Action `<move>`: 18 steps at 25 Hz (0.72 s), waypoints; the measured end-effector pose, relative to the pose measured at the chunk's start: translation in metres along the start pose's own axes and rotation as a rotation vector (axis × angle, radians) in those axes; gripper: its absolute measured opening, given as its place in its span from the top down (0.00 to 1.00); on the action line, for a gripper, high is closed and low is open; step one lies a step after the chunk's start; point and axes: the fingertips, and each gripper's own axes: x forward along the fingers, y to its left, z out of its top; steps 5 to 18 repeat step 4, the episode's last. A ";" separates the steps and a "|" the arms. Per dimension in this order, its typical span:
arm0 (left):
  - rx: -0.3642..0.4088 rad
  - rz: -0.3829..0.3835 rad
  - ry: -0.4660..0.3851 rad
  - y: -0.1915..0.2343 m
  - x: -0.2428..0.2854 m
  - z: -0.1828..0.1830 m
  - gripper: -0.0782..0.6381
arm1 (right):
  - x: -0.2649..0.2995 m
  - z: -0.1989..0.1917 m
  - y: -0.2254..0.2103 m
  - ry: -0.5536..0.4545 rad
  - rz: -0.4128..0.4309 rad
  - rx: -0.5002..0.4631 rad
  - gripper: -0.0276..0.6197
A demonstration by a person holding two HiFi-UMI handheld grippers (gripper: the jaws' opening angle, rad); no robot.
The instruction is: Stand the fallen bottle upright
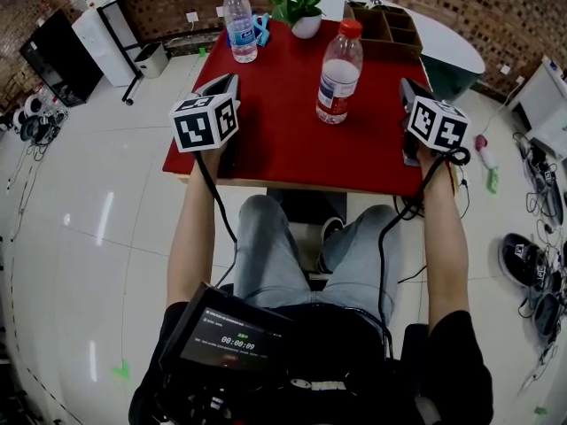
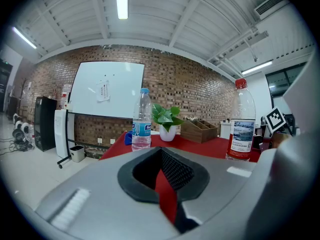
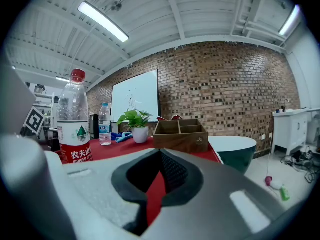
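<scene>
**Screen unit at the lap, grippers parked, no bottle down**

The screen unit [image 1: 232, 339] sits closest, at the seated person's lap, with its display lit. Beyond it both forearms reach to the near edge of the red table [image 1: 283, 140].

**Gripper state.** The left gripper [image 1: 228, 80] and the right gripper [image 1: 408, 87] rest at the table's near corners, well apart. On each, the jaws are together with nothing between them. Only a sliver of red tabletop shows through each slit.

**Position of the task's thing.** No bottle lies on its side in any view. The red-capped bottle [image 1: 339, 71] stands upright near the middle of the table, ahead of the grippers and between their lines. It is right of the left gripper's axis and left of the right gripper's axis. It is clear of both sets of jaws. The blue-capped bottle [image 1: 239, 23] stands upright at the far left edge, near a potted plant [image 1: 301, 7] and a wooden organiser [image 1: 385, 27].

**Hazards, as judged.**
- The task looks complete or not under way. Any further approach risks undoing it.
- An inward sweep by either gripper would strike the red-capped bottle side-on. It is tall and narrow, so it would probably tip.
- With the jaws together, an advancing gripper would push a bottle rather than grasp it. Part the jaws before any approach.
</scene>
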 end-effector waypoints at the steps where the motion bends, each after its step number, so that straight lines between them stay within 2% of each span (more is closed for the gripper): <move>1: 0.000 0.001 0.000 0.001 -0.001 0.000 0.88 | 0.000 0.000 0.001 0.000 0.000 0.002 0.95; 18: 0.000 0.003 0.001 0.003 -0.002 0.000 0.88 | 0.001 -0.001 0.003 0.001 0.002 0.004 0.95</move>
